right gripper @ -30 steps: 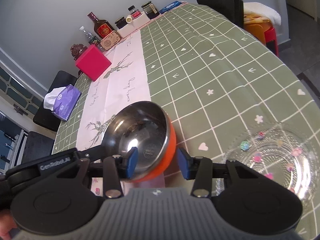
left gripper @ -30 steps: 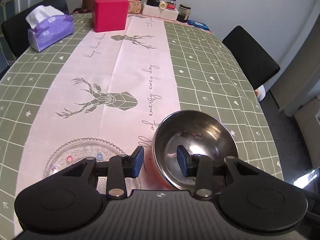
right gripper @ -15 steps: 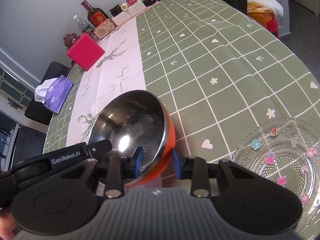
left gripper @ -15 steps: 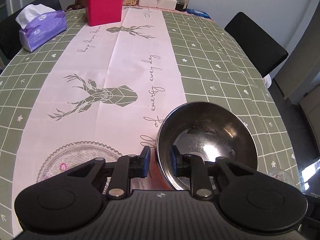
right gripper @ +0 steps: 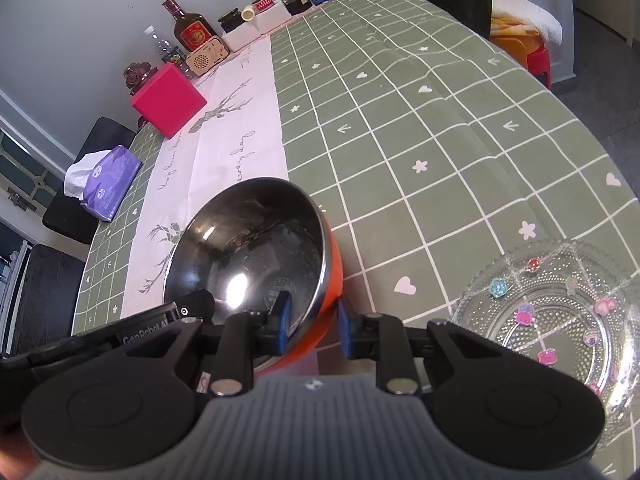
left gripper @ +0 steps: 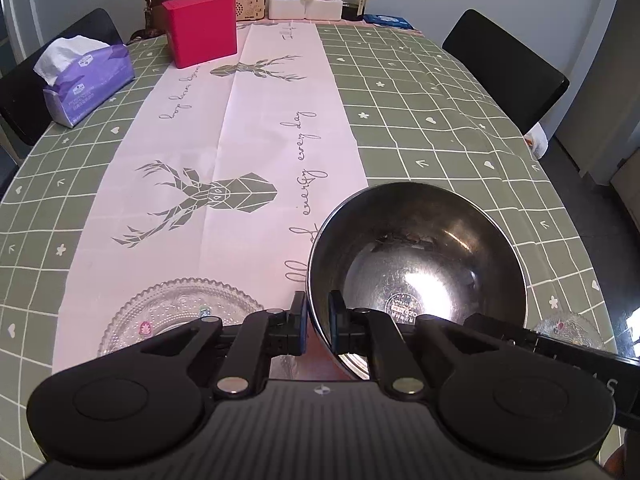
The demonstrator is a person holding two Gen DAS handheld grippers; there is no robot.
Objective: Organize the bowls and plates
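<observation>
Both grippers are pinching one steel bowl with an orange outer shell [left gripper: 416, 264] that sits on the tablecloth [left gripper: 420, 92] between two glass plates: the left gripper [left gripper: 318, 322] has just closed on the near-left rim, one pad inside and one outside. The right gripper [right gripper: 312, 322] has also been closing and straddles the near-right wall, though whether its outer pad presses the orange shell is unclear. If only one grip holds, a lift could tilt the bowl, letting the slick rim slip and drop onto the left glass plate [left gripper: 180, 312] or the right glass plate [right gripper: 560, 320].
</observation>
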